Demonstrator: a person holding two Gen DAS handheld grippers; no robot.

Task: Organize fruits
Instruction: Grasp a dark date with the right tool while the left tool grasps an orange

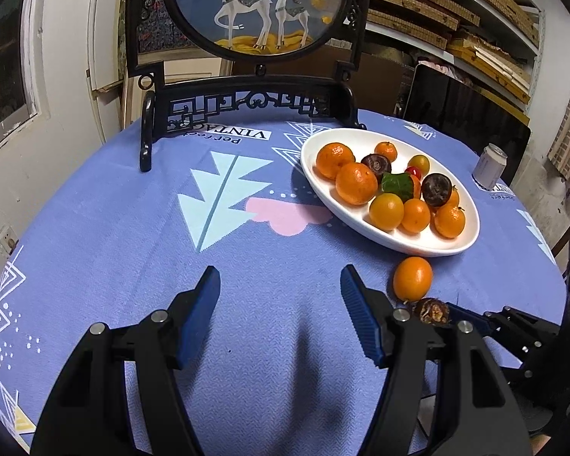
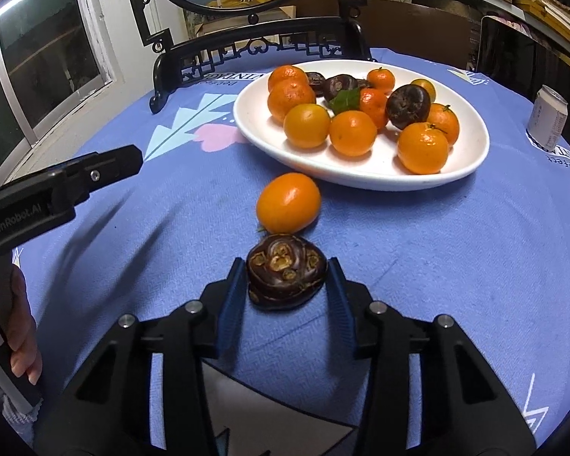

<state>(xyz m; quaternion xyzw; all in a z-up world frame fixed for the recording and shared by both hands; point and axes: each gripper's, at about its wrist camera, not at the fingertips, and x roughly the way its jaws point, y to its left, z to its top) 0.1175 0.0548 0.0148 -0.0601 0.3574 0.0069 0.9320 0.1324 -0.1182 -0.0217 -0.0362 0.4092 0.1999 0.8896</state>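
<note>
A round table (image 2: 456,266) under a lilac-blue printed cloth fills both views, with a dark carved wooden stand holding an oval deer picture (image 1: 247,3) at its far edge and shelves of flat boxes behind.

The right tongs (image 2: 287,296) sit narrow around a dark brown, knobbly water chestnut (image 2: 285,271) lying on the cloth; the blue pads appear to touch its sides. The left tongs (image 1: 281,304) stand wide and empty above bare cloth. Just beyond the chestnut, touching or nearly so, rests a loose smooth orange kumquat (image 2: 288,202), just short of the white oval ceramic dish (image 2: 361,178).

The chestnut's lumpy, glossy skin could likely slip from the pads if the grip is off-centre, and lifting it forward could nudge the kumquat into rolling.

The dish holds orange mandarins and kumquats, several dark chestnuts, a green leaf and something small and red. A pale drinks can (image 1: 488,169) stands apart on the right.
</note>
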